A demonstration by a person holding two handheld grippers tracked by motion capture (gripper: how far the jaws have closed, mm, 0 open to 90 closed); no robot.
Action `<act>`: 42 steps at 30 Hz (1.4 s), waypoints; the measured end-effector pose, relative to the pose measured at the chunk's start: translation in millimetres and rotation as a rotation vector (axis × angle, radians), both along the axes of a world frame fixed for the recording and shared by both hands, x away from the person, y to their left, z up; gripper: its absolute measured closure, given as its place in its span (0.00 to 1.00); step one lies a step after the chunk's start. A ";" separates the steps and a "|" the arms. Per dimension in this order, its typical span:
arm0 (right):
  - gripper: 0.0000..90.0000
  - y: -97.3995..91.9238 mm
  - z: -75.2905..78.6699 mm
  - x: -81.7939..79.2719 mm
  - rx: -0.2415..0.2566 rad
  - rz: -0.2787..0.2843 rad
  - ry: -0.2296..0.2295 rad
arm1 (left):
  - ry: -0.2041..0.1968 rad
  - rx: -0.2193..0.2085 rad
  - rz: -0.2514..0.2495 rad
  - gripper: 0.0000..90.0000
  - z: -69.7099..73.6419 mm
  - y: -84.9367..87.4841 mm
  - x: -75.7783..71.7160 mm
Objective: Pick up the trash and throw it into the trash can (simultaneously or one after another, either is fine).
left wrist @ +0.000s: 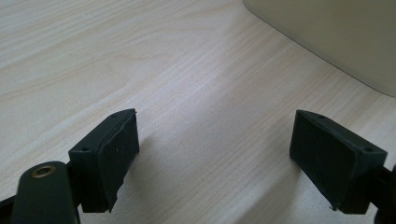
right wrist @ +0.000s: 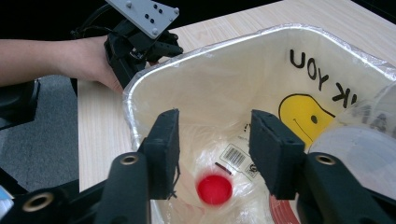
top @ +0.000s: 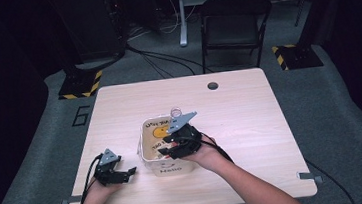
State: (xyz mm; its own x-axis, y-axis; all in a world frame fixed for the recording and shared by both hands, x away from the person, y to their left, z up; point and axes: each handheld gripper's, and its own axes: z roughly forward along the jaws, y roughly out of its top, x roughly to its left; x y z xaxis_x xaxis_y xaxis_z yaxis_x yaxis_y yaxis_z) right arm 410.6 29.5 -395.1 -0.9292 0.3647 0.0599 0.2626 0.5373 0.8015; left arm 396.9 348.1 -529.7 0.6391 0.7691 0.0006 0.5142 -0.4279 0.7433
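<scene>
A white bin (top: 146,150) lined with a smiley-face plastic bag (right wrist: 299,109) stands near the table's front middle. My right gripper (right wrist: 215,126) hangs open over the bin's mouth, jaws pointing down into it, nothing between them. It also appears in the high view as the right gripper (top: 168,147). A red cap (right wrist: 214,190) lies on the bag at the bottom. A clear plastic bottle (right wrist: 366,144) rises at the bin's far side, its mouth (top: 175,113) showing. My left gripper (left wrist: 217,121) rests open just above the table, left of the bin, empty.
The wooden table (top: 241,126) has a cable hole (top: 212,85) at its far edge. A reddish-brown rim (right wrist: 282,212) shows low in the bin. The bin wall (left wrist: 336,32) stands just ahead-right of the left jaws. A black chair (top: 234,24) sits beyond the table.
</scene>
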 end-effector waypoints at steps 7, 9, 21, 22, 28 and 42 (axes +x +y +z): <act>0.55 -1.9 3.5 -5.1 0.009 0.008 -0.014 | 0.008 0.000 -0.003 0.17 0.5 0.0 0.4; 0.55 -3.4 5.8 -8.5 0.013 0.017 -0.027 | 0.008 0.001 -0.003 0.17 0.5 0.1 0.4; 0.49 -25.6 15.6 -30.2 0.042 -0.001 -0.083 | 0.004 0.001 -0.006 0.17 0.4 -2.0 5.3; 0.49 -29.6 15.8 -31.2 0.041 -0.013 -0.085 | 0.010 0.003 -0.005 0.17 0.8 -2.4 5.9; 0.49 -61.0 16.3 -32.7 0.058 -0.109 -0.098 | 0.005 -0.009 -0.003 0.17 -0.1 -4.4 9.5; 0.48 -129.7 9.9 -28.6 0.083 -0.299 -0.116 | 0.006 0.000 -0.006 0.17 0.5 -4.4 11.9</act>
State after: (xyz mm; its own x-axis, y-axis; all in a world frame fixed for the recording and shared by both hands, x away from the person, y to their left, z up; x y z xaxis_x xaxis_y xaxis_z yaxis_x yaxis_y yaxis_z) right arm 382.0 -100.2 -385.2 -0.7840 0.6207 0.0008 0.3030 0.3815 0.8733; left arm 408.9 343.6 -529.1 0.6433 0.7656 -0.0036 0.5162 -0.4304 0.7405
